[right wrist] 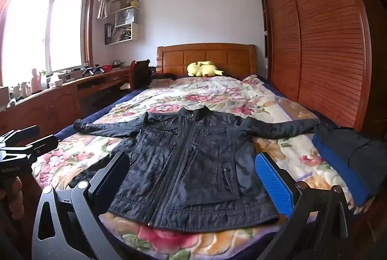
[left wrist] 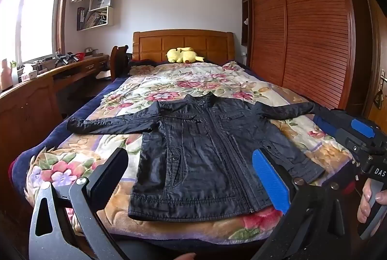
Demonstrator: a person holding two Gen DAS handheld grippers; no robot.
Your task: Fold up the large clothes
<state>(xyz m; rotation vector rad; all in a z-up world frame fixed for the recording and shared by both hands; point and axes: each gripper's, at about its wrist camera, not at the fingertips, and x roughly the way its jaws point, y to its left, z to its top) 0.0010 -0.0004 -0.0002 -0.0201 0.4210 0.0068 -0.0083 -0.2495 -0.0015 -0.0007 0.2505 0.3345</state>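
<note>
A black jacket (left wrist: 203, 153) lay flat, front up and zipped, on the floral quilt (left wrist: 193, 83) of the bed (left wrist: 36, 148), both sleeves stretched out sideways and the collar toward the wooden headboard (left wrist: 183, 44). A yellow plush toy (left wrist: 183, 55) rested against that headboard. On the wall by the window, the white box shelves (left wrist: 99, 11) held books, papers and a paper bag; what else sat in them was too small to tell. A long wooden table (left wrist: 48, 76) under the window carried bottles and small clutter. A louvred wardrobe (left wrist: 309, 25) stood beside the bed.

The left claw (left wrist: 191, 177) hovered above the jacket's hem, its fingers spread wide, one black and one with a blue pad, holding nothing and touching nothing. The right claw (right wrist: 193, 180) hung likewise over the hem, fingers wide apart and bare of any cloth. In the left wrist view the right claw appeared at the bed's right edge near the sleeve cuff. A second dark garment with blue lining (right wrist: 343, 163) lay at the bed's right side, just beside that sleeve end.
</note>
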